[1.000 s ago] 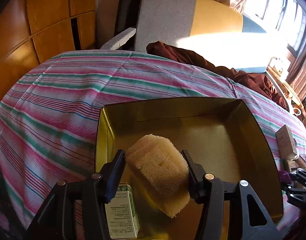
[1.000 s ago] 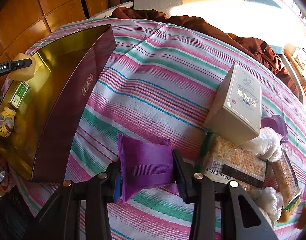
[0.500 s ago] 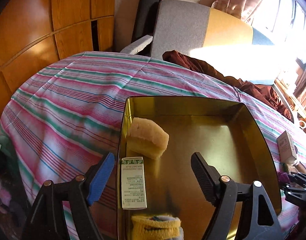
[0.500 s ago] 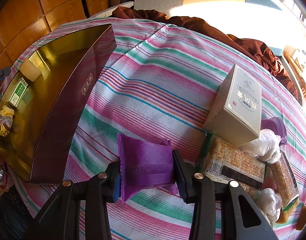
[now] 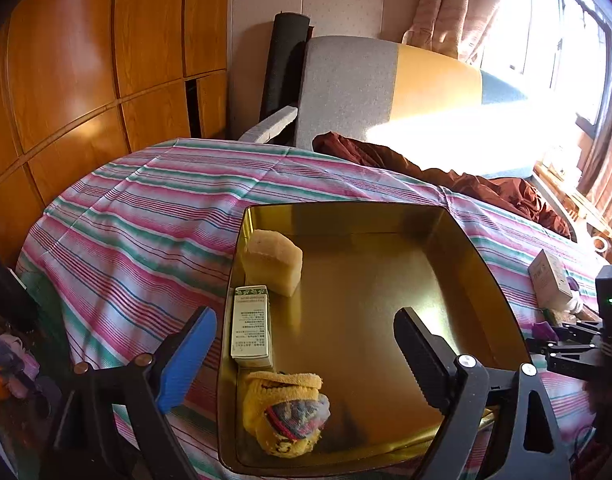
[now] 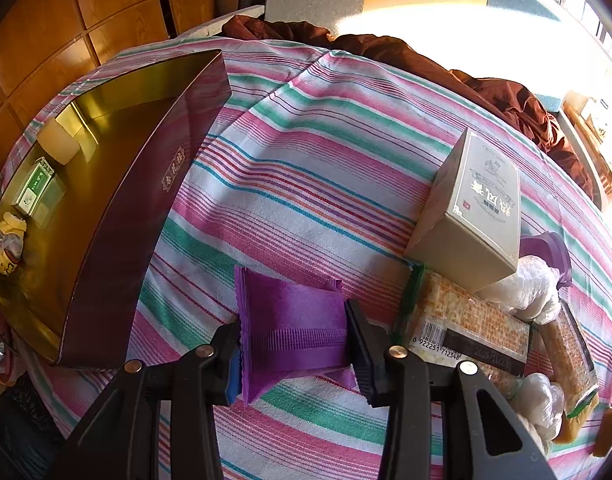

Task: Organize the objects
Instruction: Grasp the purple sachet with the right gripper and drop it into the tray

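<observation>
Striped bedspread, gold tray (image 5: 478,264) at frame centre. Left gripper (image 5: 301,356) fingers opening, empty, sponge (image 5: 273,266) in tray. Right gripper (image 6: 293,350) pinches purple sachet (image 6: 293,320), lower centre; the slick pouch may slip.

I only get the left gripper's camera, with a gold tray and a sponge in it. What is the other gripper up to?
Observer: The right gripper is shut on a purple packet, over the striped tablecloth.
Operator: I see a pale box far off. Anything printed on it?
Observer: The grey box has large characters and a small red mark on its face.
Operator: What lies beside it?
Observer: A clear snack pack with a barcode lies against its near side.
Operator: What does the tray's outside look like?
Observer: The gold tray has a dark maroon outer wall with gold characters.
</observation>
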A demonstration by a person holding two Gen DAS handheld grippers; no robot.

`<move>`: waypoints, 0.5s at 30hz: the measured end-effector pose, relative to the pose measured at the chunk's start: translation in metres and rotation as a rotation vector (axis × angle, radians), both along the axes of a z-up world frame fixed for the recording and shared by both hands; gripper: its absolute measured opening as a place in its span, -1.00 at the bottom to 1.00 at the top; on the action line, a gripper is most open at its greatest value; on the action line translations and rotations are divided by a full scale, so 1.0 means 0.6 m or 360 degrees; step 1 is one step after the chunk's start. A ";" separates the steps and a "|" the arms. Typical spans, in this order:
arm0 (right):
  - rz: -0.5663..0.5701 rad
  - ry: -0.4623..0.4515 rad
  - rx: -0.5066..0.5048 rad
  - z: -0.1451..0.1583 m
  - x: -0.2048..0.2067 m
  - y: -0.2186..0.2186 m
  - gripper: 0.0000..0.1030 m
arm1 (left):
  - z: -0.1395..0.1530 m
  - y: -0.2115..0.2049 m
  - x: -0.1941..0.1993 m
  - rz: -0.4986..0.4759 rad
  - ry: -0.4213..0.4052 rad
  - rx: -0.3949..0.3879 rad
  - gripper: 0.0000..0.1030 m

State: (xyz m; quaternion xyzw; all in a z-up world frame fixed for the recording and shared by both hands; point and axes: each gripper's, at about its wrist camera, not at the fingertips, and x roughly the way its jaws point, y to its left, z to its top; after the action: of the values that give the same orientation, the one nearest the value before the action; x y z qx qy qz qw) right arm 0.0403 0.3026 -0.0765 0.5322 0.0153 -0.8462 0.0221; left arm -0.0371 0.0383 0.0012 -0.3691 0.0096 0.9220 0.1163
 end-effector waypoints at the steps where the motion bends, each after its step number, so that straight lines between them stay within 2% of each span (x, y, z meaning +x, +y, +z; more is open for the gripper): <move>1: -0.0006 0.0003 -0.0001 0.000 0.000 0.000 -0.17 | -0.001 0.001 0.003 -0.0009 -0.0006 0.0005 0.79; 11: -0.0159 0.0003 -0.0046 0.005 0.006 0.005 -0.18 | -0.017 -0.006 0.021 -0.0038 -0.0059 0.0037 0.80; 15: -0.0205 0.0094 -0.0043 0.046 0.003 0.002 -0.18 | -0.018 -0.021 0.023 -0.0013 -0.0060 0.0048 0.80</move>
State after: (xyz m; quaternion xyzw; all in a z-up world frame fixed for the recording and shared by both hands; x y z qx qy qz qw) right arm 0.0421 0.3041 -0.0487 0.5065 -0.0298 -0.8614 -0.0255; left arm -0.0231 0.0255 -0.0095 -0.3845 -0.0050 0.9145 0.1259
